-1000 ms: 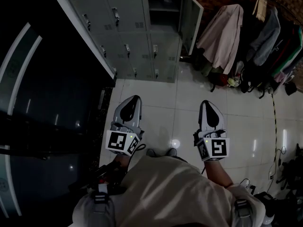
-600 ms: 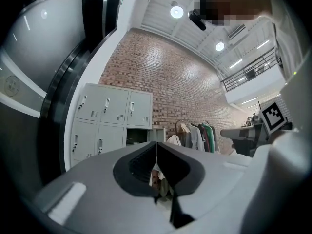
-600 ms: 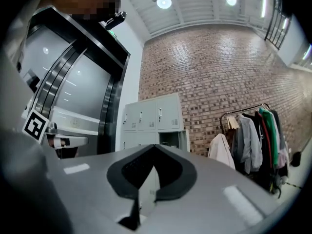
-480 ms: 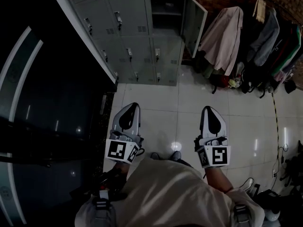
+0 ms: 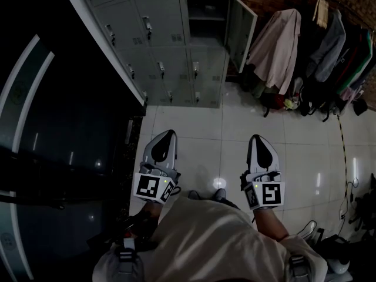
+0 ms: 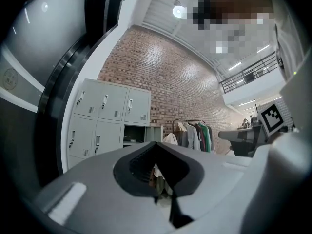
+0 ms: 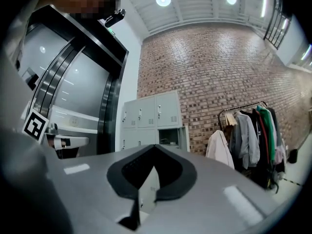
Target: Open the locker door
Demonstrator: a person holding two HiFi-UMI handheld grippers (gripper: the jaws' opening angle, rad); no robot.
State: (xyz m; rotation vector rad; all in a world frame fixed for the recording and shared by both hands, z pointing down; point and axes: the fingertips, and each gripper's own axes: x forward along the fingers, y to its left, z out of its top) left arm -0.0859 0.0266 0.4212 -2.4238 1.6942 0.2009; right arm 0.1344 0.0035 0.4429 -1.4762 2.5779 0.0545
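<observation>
In the head view, the left tongs (image 5: 165,136) and right tongs (image 5: 259,139) dropped slightly toward 6 o'clock. The lockers (image 5: 154,37) and their open door (image 5: 241,28) also slid a little toward 6 o'clock, mostly early on.

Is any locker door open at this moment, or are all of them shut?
Open: one door in the right column stands swung out, showing its dark compartment.

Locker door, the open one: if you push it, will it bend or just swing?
The open door looks like flat painted metal, so it would probably stay stiff. It hangs by one edge from the lockers, so a push would likely swing it. It looks thin, so it is probably light and might clang.
</observation>
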